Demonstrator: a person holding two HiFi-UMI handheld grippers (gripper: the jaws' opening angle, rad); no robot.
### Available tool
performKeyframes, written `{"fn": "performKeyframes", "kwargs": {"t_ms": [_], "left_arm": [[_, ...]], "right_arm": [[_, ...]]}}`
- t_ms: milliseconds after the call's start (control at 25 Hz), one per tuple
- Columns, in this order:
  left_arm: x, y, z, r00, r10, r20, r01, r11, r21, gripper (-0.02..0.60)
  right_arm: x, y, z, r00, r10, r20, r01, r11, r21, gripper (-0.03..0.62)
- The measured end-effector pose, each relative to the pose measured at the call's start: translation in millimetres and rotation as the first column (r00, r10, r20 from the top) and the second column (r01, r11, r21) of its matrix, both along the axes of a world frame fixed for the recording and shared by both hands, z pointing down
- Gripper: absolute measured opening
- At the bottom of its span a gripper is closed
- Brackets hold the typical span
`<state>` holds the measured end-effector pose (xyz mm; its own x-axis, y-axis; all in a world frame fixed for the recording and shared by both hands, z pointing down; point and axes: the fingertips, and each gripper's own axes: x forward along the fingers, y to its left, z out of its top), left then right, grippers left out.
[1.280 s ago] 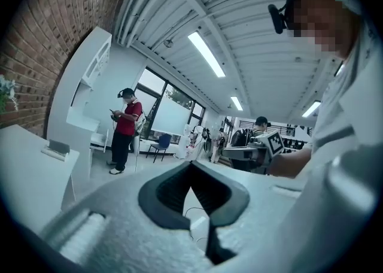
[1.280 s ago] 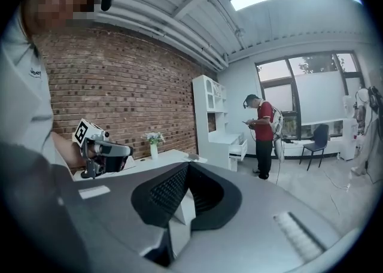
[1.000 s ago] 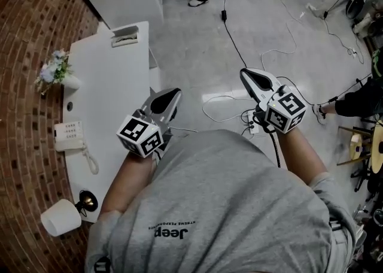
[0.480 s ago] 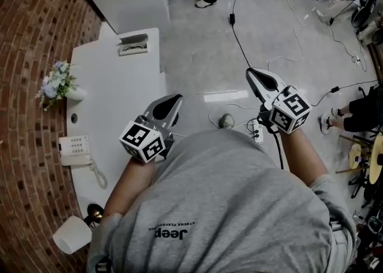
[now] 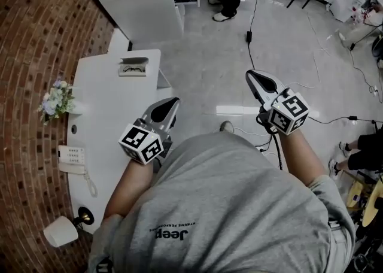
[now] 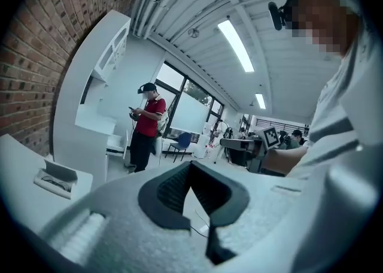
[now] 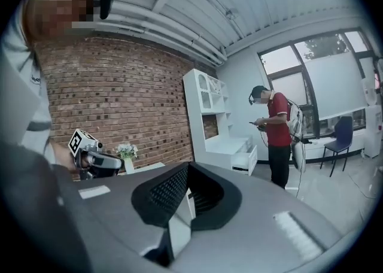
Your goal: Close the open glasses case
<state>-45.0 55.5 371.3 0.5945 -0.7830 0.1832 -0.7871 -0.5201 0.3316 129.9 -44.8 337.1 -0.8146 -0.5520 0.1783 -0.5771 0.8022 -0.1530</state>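
Observation:
The open glasses case (image 5: 133,67) lies at the far end of the white table (image 5: 102,116), its lid up and a pair of glasses inside. In the left gripper view the glasses case (image 6: 55,177) shows low at the left. My left gripper (image 5: 174,102) is shut and empty, held off the table's right edge, well short of the case. My right gripper (image 5: 250,75) is shut and empty too, out over the floor further right. Each gripper view shows its own jaws closed together, the left gripper (image 6: 191,165) and the right gripper (image 7: 188,167), with nothing between them.
On the table stand a flower vase (image 5: 57,96), a phone (image 5: 72,158) and a lamp (image 5: 60,231). A white cabinet (image 5: 149,2) stands beyond the table. A person in a red shirt (image 6: 146,125) stands past it. Cables (image 5: 251,44) run across the floor.
The table and the case have slid down and closer in the head view as I move forward. Both grippers keep their pose in front of me, shut and empty.

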Motion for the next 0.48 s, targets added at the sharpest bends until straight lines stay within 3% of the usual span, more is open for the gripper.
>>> {"fn": "performKeyframes", "kwargs": {"t_ms": [280,480], "left_arm": [[56.0,-111.3,-16.2,0.997,-0.064,0.037,0.064,0.998,-0.002,-0.003],[75.1,-163.4,-20.9,0.995,-0.069,0.077,0.069,0.998,0.003,-0.002]], "right_arm": [[55.1,-107.7,-5.3,0.997,-0.078,0.003,0.078,0.997,-0.014,0.009],[75.5,-154.4,0.6,0.996,-0.086,0.010,0.087,0.996,-0.025,0.009]]}}
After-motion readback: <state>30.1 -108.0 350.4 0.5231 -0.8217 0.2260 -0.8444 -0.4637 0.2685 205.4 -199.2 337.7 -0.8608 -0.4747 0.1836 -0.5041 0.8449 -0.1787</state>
